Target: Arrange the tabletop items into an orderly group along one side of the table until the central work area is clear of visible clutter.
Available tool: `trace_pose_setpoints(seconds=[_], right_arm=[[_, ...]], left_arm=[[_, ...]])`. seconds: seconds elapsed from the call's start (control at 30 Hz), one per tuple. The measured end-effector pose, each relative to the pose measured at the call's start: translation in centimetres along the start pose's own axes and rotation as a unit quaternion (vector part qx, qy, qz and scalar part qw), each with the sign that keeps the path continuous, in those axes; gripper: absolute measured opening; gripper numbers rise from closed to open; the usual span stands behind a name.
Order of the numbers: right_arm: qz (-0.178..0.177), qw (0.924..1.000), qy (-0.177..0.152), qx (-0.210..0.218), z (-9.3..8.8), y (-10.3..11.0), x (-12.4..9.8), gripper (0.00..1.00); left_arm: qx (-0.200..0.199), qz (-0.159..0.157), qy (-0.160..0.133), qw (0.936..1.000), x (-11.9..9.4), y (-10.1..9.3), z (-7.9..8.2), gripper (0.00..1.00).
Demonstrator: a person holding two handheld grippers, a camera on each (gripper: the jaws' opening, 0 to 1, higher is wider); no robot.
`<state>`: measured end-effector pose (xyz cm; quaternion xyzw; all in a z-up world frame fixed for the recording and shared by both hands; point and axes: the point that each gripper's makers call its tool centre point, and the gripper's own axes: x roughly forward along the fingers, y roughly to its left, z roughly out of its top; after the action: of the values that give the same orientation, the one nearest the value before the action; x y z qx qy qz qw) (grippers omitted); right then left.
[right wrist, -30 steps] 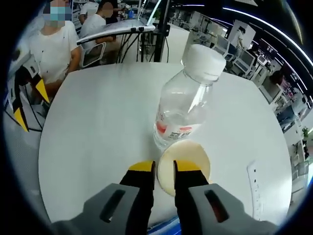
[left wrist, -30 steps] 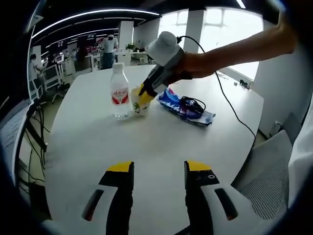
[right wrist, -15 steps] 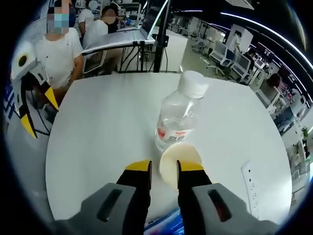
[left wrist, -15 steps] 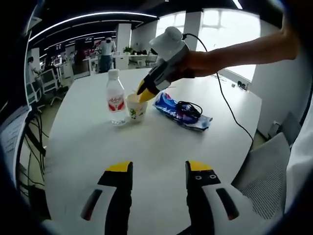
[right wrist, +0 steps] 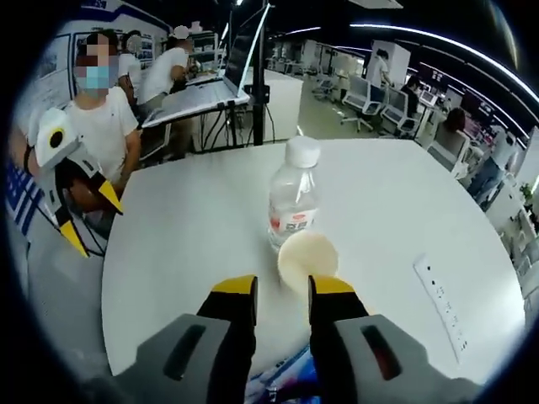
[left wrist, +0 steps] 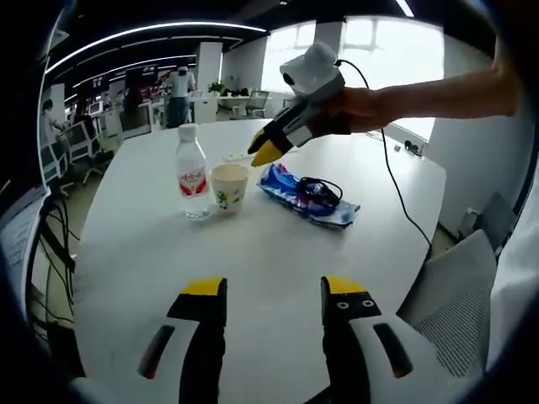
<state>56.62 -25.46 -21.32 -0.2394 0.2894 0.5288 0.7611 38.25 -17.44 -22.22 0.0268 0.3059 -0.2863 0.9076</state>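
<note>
A clear water bottle [left wrist: 192,172] with a red label and white cap stands upright on the round white table [left wrist: 253,252]. A paper cup [left wrist: 229,186] stands right beside it. To the right lies a blue snack packet [left wrist: 313,199] with a black cable on top. My right gripper [left wrist: 268,152], held by a hand, hovers above and behind the cup, touching nothing. In the right gripper view its jaws [right wrist: 282,288] stand a narrow gap apart, nothing between them, above the cup [right wrist: 307,255] and bottle [right wrist: 294,204]. My left gripper [left wrist: 274,290] is open over the near table.
A white power strip [right wrist: 442,305] lies on the table to the right of the cup. The left gripper [right wrist: 91,220] shows at the table's far edge, in front of a seated person. A grey mesh chair [left wrist: 459,295] stands at the table's right. The right gripper's cable [left wrist: 396,189] trails across the table.
My right gripper has let go of the cup's rim and risen up and back from it, jaws slightly wider. The cup stays beside the bottle. The left gripper barely moved.
</note>
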Motion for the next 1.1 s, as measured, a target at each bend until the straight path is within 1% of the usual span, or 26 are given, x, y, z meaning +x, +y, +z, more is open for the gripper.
trace_pose_setpoints(seconds=[0.33, 0.67, 0.7, 0.77, 1.0, 1.1], right_arm=[[-0.017, 0.9991, -0.023, 0.031, -0.6, -0.4, -2.7, 0.25], [-0.033, 0.9949, -0.053, 0.079, -1.8, -1.3, -5.5, 0.27], [-0.033, 0.9932, -0.062, 0.093, -1.9, -1.3, -5.9, 0.28], [-0.033, 0.9913, -0.07, 0.106, -2.2, -1.4, -6.4, 0.29], [-0.046, 0.9858, -0.086, 0.137, -3.6, -1.7, -8.6, 0.29], [-0.056, 0.9821, -0.095, 0.153, -4.4, -1.9, -9.9, 0.29]], left_arm=[[0.0, -0.003, -0.001, 1.0, -0.1, -0.3, 0.4, 0.44], [-0.001, -0.01, -0.002, 1.0, 0.3, -0.8, 0.8, 0.44], [0.0, -0.01, -0.002, 0.9999, 0.3, -0.9, 0.8, 0.44], [-0.002, -0.011, -0.003, 0.9999, 0.4, -0.9, 0.9, 0.44], [-0.003, -0.015, -0.006, 0.9999, 0.6, -1.3, 1.3, 0.44], [-0.001, -0.017, -0.005, 0.9998, 0.7, -1.5, 1.4, 0.44]])
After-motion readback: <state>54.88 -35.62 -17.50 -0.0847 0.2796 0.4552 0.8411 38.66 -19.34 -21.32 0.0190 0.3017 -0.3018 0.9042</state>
